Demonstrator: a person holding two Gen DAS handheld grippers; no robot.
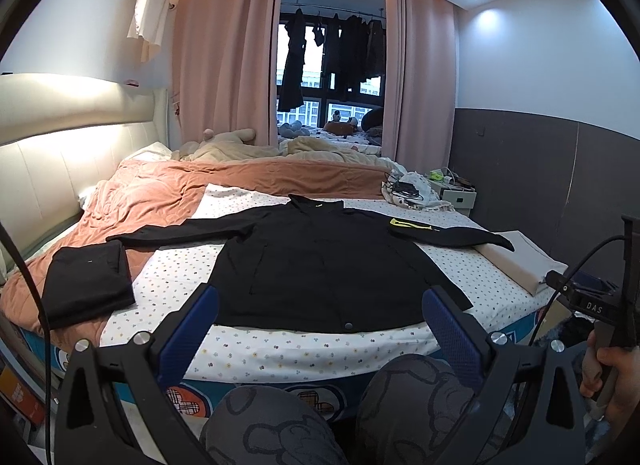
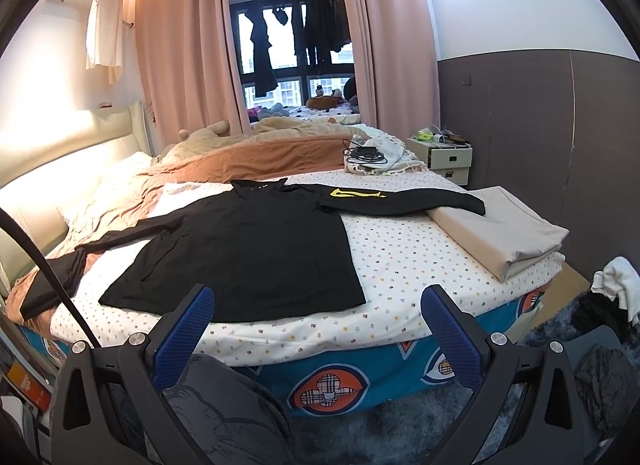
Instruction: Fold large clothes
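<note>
A large black jacket (image 1: 320, 269) lies flat on the dotted white sheet (image 1: 172, 273) of the bed, both sleeves spread out sideways. The right sleeve carries a yellow mark (image 1: 404, 224) and its cuff rests on a folded beige sheet (image 1: 520, 261). The jacket also shows in the right wrist view (image 2: 248, 257). My left gripper (image 1: 320, 301) is open and empty, held off the bed's near edge in front of the hem. My right gripper (image 2: 316, 301) is open and empty, held off the bed near the jacket's right hem corner.
A folded black garment (image 1: 86, 285) lies at the left on the orange quilt (image 1: 160, 193). The folded beige sheet (image 2: 504, 233) sits on the bed's right edge. A cloth pile with cables (image 2: 376, 157) and a white nightstand (image 2: 444, 157) are at the back right. My knees (image 1: 272, 425) are below.
</note>
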